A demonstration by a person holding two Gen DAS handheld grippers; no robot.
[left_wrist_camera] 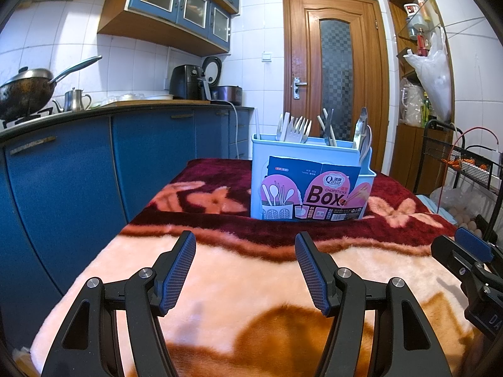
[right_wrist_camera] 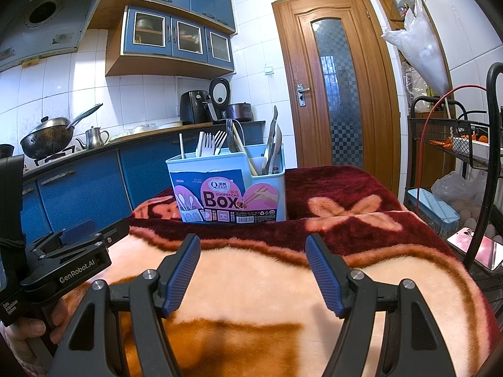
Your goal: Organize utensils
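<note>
Both grippers hover low over a plush blanket covering the worktop, nothing between either pair of fingers. Left gripper: jaws wide, empty, blue pads facing each other at frame bottom-centre. Right gripper: same, wide & empty. In the right wrist view the left gripper body shows at lower left, a hand wrapped round its handle.

Open room: the pale peach/orange part of the blanket fills the lower half of both views, bare from the fingertips up to the dark red floral band. Blanket's left edge drops off beside blue base cabinets; its right edge ends near a black wire rack at frame right. A wooden door stands behind, upper centre-right.

Container: light-blue utensil holder, labelled "Chopsticks Box", stands upright on the dark red band, centre of frame in both views, well apart from both grippers. It has compartments; which item sits in which is only partly clear. White plastic forks stick up toward the left side, chopsticks & a dark fork near the middle, metal tongs & a pale spoon at the right side. A white straw-like stick stands at the far left corner.

Background upper left: wok on the stove, kettle, air fryer.
</note>
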